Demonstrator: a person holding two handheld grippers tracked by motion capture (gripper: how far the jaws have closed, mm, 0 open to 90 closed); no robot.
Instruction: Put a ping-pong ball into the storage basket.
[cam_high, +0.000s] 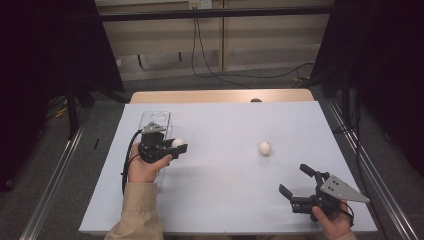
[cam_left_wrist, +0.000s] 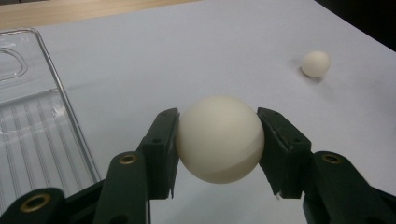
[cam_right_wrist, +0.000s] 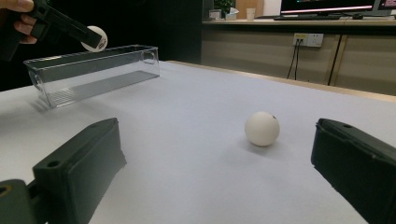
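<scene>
- The left gripper (cam_left_wrist: 219, 154) sits closest to its camera, both jaws pressed on opposite sides of 1 white ball (cam_left_wrist: 219, 139), so the ball is carried clear of the table.
- Just beside it lies the clear plastic bin (cam_left_wrist: 32, 135); the held ball (cam_high: 177, 143) hangs at the bin's (cam_high: 150, 120) right edge, probably for dropping in.
- The right gripper (cam_high: 299, 181) rests low at the near right, jaws spread wide with nothing between them.
- Its jaws frame the second ball (cam_right_wrist: 262, 128), resting alone on the white tabletop (cam_right_wrist: 196, 154), likely the next pick-up.

Overhead forward-down; two low fingers-level close-ups.
</scene>
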